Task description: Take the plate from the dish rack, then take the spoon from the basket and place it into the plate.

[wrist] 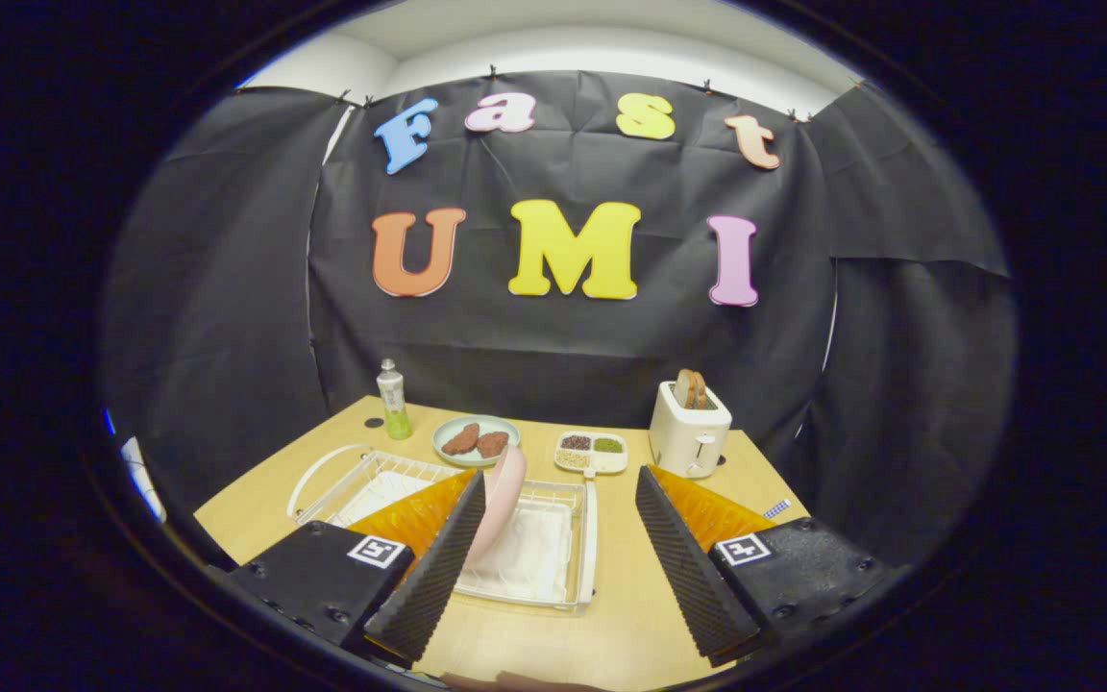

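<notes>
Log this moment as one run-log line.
claw: open, above table | pink plate: upright in dish rack, beside one finger, ungrasped | stage: approaching plate

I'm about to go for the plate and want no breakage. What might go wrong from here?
1. The pink plate stands on edge in the white dish rack, close beside one finger of the open gripper, not centred between the two. Closing now may knock it over rather than grip it.
2. A lift could catch the rack's wires and drag it.
3. The toaster and divided dish stand just beyond, within range of a wide swing.
</notes>
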